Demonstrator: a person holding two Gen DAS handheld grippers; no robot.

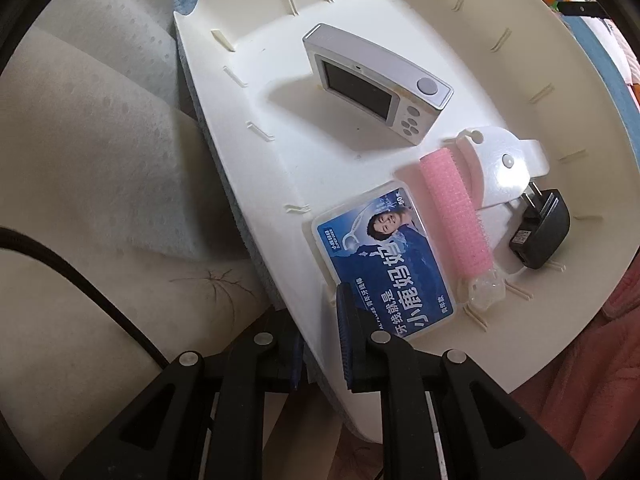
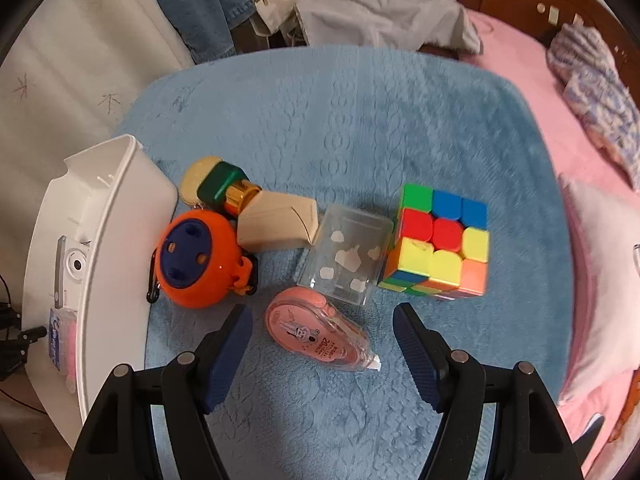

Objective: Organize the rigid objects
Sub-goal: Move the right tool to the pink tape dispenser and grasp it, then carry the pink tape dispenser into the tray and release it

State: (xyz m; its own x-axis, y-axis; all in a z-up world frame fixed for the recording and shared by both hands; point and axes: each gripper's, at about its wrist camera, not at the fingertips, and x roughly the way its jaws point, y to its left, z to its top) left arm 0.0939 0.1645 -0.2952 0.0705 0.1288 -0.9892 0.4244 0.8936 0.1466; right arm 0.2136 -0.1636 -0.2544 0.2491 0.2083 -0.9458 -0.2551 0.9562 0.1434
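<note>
Both fingers [image 2: 228, 356] of right claw [image 2: 322, 354] flank correction tape [image 2: 320, 334].

White tray [image 1: 248, 184]; silver camera [image 1: 376, 88]; pink roller [image 1: 454, 212]; blue floss box [image 1: 384, 256]; black plug [image 1: 542, 230]. Multicolour cube [image 2: 438, 240], orange/navy ball [image 2: 196, 258], embossed blue mat [image 2: 340, 120].

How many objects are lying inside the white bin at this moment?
5 in the white bin: camera at the middle, floss box, pink roller, white holder, black charger. Others may be hidden.
</note>
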